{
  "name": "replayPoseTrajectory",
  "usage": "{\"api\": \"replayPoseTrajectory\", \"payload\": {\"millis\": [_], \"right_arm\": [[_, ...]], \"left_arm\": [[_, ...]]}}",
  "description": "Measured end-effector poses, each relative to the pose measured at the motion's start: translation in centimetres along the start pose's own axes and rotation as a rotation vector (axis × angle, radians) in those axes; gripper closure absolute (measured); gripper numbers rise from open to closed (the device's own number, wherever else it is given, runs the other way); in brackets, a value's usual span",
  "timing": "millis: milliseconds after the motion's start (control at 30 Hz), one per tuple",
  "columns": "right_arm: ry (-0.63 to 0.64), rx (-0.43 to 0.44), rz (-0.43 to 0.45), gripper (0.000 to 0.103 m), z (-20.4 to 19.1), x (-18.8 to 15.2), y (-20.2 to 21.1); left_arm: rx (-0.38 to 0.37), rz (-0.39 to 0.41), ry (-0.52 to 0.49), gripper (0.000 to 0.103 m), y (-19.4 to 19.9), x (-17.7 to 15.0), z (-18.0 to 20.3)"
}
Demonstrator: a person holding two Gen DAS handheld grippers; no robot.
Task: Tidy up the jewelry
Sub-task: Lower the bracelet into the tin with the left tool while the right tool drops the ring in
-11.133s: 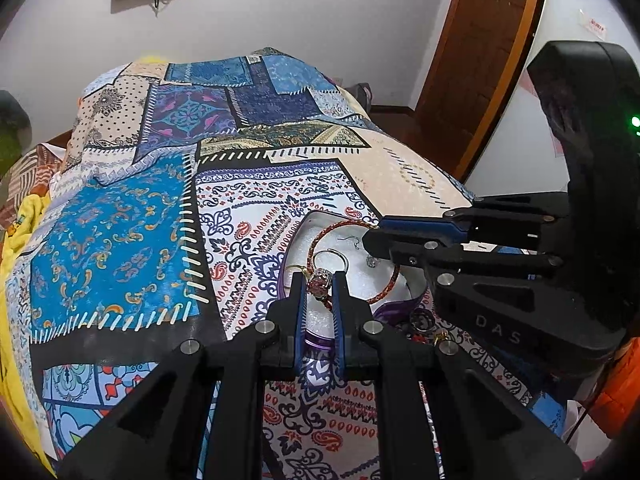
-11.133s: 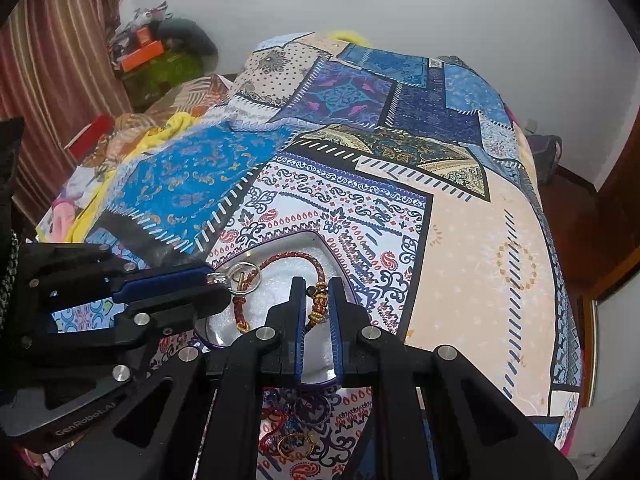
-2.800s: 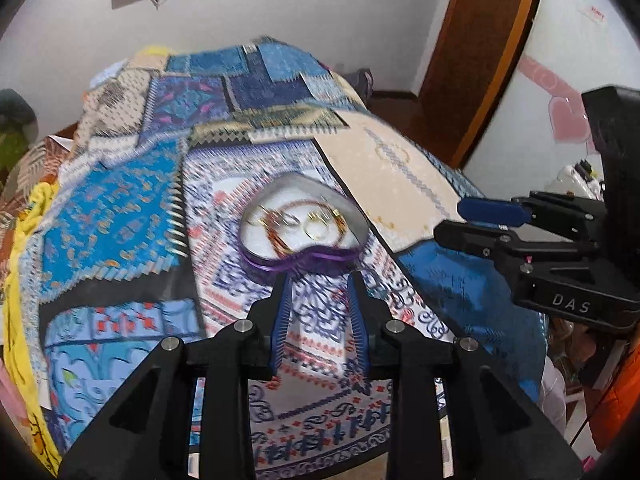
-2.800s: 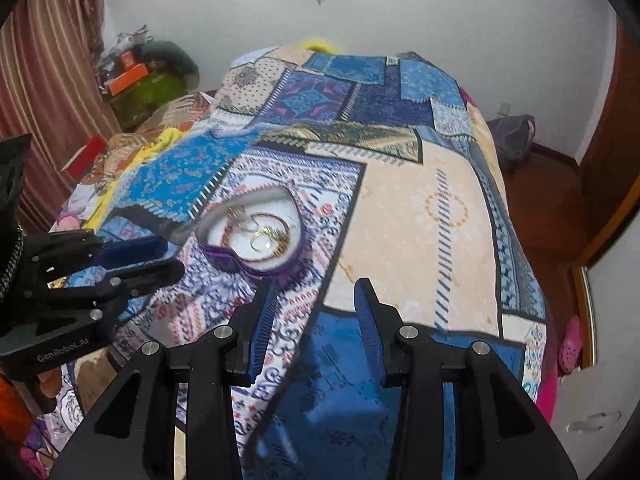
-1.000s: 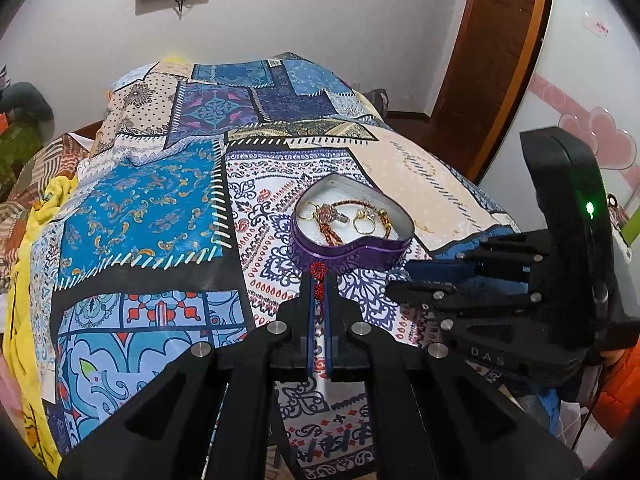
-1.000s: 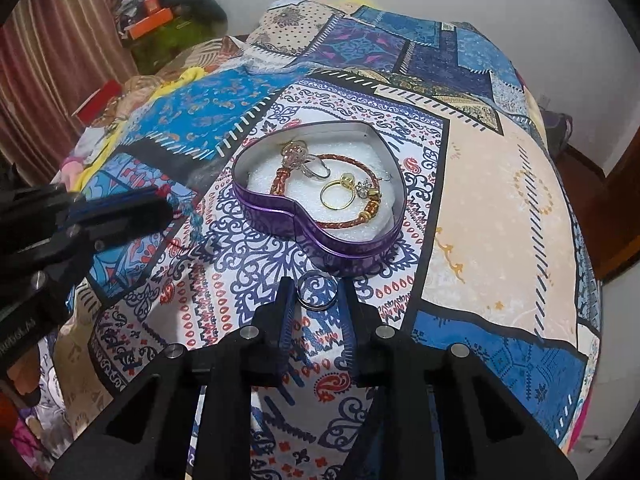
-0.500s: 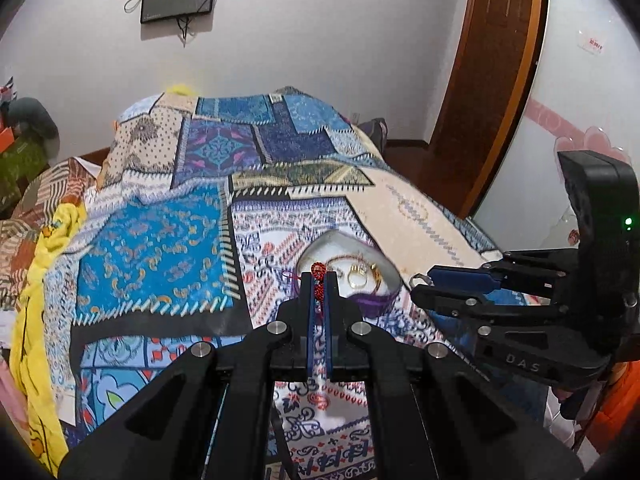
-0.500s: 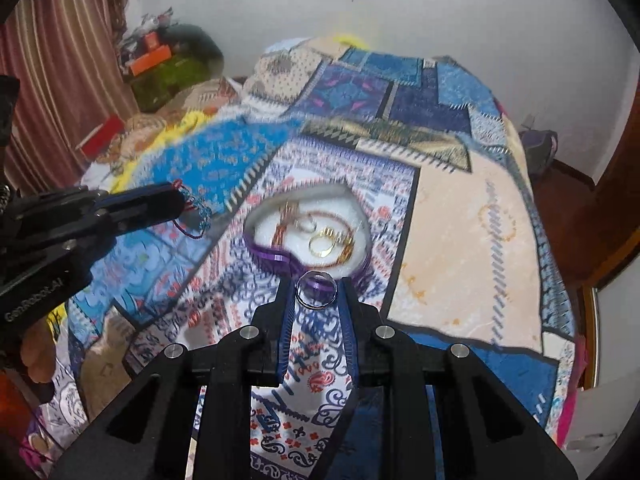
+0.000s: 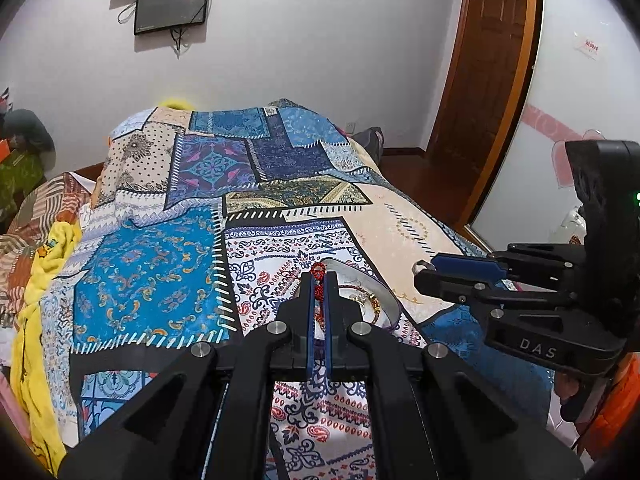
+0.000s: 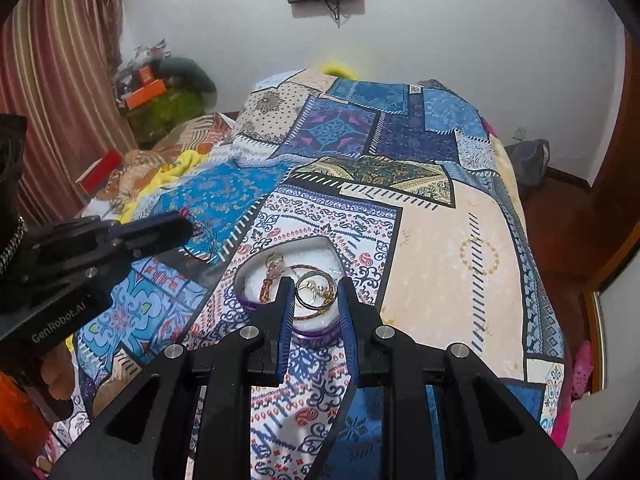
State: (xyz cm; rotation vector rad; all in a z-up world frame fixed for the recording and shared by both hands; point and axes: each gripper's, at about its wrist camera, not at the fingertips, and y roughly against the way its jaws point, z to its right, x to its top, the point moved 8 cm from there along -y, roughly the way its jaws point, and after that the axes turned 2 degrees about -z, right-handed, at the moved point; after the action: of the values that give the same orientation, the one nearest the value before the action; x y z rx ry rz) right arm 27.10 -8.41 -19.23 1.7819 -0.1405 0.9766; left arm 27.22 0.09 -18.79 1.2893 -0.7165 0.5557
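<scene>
A purple heart-shaped tin (image 10: pixel 316 334) with a white lining sits on the patchwork bedspread (image 10: pixel 448 248); it also shows in the left wrist view (image 9: pixel 394 304). Inside lie a braided red bracelet (image 10: pixel 310 314) and gold pieces. My left gripper (image 9: pixel 319 276) is shut on a red beaded bracelet (image 9: pixel 319 280) above the tin's near left side; the bracelet hangs from it in the right wrist view (image 10: pixel 196 246). My right gripper (image 10: pixel 315 290) is shut on a silver ring (image 10: pixel 316 290), held across its width over the tin.
The bed fills both views. A yellow cloth (image 9: pixel 36 280) lies along its left edge. Boxes and clutter (image 10: pixel 160 92) stand by the striped curtain. A wooden door (image 9: pixel 486 80) is at the right. A screen (image 9: pixel 172 4) hangs on the far wall.
Both grippers have risen and moved forward over the tin with their pieces still held. The tin now sits right under the fingertips.
</scene>
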Motion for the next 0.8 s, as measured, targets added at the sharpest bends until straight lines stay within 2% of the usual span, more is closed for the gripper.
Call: {"api": "replayPoseTrajectory", "payload": {"millis": [500,800], "right_arm": [[0.021,0.024,-0.076,0.083,-0.2,-0.7,-3.7],[0.032,0.039,-0.108,0.083,-0.1,-1.2,-4.8]], "left_arm": [[-0.049,-0.085,-0.005,0.101,-4.4,-1.4,0.1],[-0.066,-0.112,0.010,0.101,-5.3,-2.0,-0.2]]}}
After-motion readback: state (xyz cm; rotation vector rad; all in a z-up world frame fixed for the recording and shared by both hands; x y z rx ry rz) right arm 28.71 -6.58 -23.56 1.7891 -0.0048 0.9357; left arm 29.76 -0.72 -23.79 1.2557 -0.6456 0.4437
